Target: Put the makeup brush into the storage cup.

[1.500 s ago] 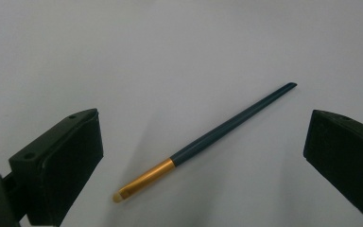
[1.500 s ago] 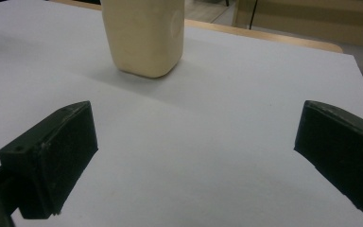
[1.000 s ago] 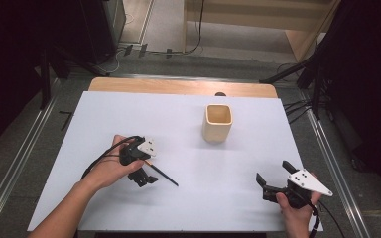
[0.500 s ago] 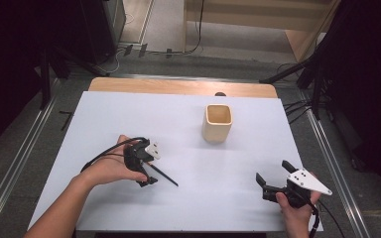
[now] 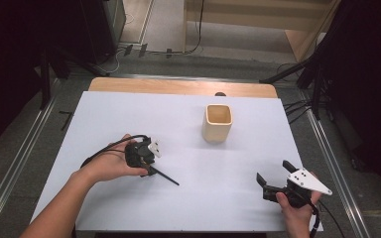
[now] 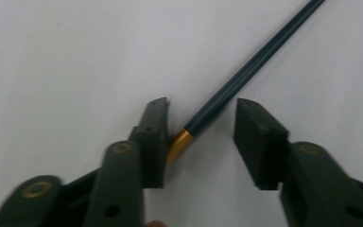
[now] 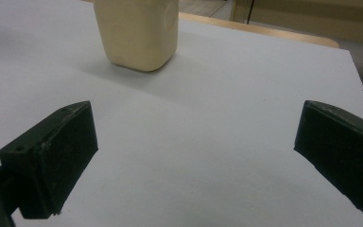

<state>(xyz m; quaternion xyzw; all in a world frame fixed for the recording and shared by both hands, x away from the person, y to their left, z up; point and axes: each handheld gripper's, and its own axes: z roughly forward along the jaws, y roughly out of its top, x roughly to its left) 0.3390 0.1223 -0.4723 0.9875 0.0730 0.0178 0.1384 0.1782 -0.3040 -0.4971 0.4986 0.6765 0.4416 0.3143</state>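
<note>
1. A slim dark pencil with a gold band at its near end lies flat on the white table, well to the near left of the cream cup, which I take as the landmark.
2. In the left gripper view the pencil runs slantwise away from the jaws, its gold-banded end lying between them.
3. The left gripper points down at the pencil; its jaws have just been closing around that end. One jaw touches the gold band, while the other stands off with a clear gap of table showing, so the grip is not yet made and the jaws are still apart.
4. In the high view the left gripper sits under the person's left hand, on the near left side of the cup, with the pencil's free end sticking out toward the table's near right.
5. The right gripper rests in the right hand at the near right of the cup, close to the table's near edge, well apart from the pencil.
6. In the right gripper view its jaws stand wide apart with bare table between them, and the cup stands upright farther off, ahead and to the left.
7. The cup's opening faces up; a strip of bare wood shows along the table's edge beyond it.
</note>
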